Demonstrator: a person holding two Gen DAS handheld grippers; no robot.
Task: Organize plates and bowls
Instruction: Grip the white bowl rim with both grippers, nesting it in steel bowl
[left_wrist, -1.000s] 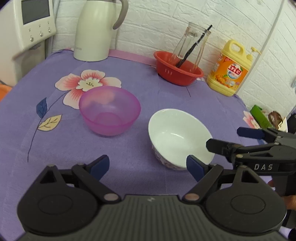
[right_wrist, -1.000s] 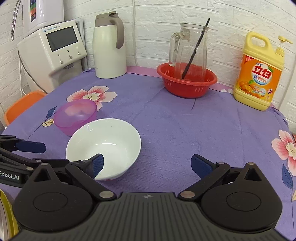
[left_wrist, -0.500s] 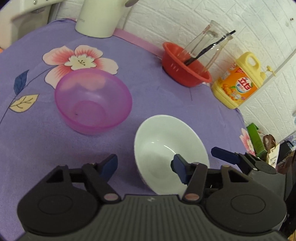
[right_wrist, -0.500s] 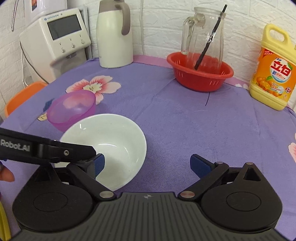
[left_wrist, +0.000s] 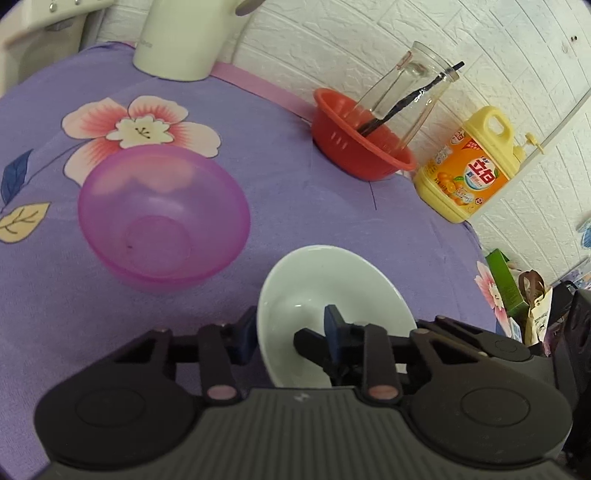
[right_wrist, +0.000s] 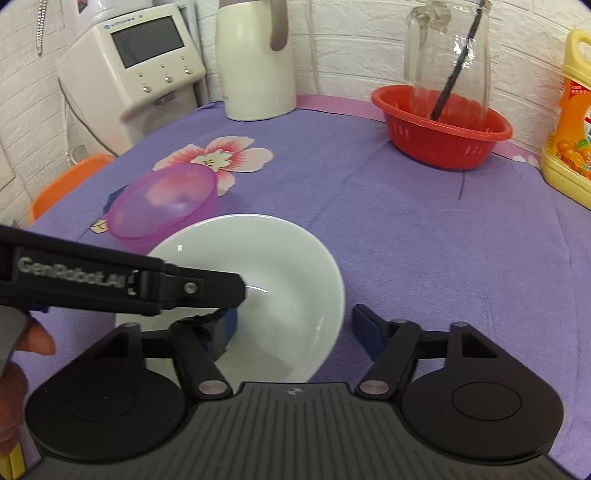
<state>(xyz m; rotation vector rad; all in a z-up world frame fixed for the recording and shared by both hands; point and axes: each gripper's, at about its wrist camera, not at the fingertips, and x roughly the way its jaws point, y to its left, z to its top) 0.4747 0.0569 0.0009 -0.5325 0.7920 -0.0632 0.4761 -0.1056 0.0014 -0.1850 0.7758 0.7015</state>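
Observation:
A white ceramic bowl (left_wrist: 332, 291) sits on the purple cloth, with a translucent pink bowl (left_wrist: 162, 218) to its left. My left gripper (left_wrist: 288, 332) straddles the white bowl's near-left rim, one pad outside and one inside, narrowed on it. My right gripper (right_wrist: 295, 325) straddles the same bowl (right_wrist: 280, 273) at its near-right rim, one pad inside and one outside, still wide. The pink bowl (right_wrist: 166, 203) lies beyond it. The left gripper's arm crosses the right wrist view over the bowl.
A red basket (left_wrist: 354, 144) holding a glass jug (left_wrist: 406, 92) stands at the back, with a yellow detergent bottle (left_wrist: 469, 170) to its right and a white thermos (right_wrist: 255, 59) and a water dispenser (right_wrist: 144, 66) at the back left. An orange stool (right_wrist: 62, 184) shows beyond the table's left edge.
Both grippers moved in onto the white bowl. The left gripper's jaws narrowed around its rim, and the right gripper's jaws narrowed slightly around the opposite side.

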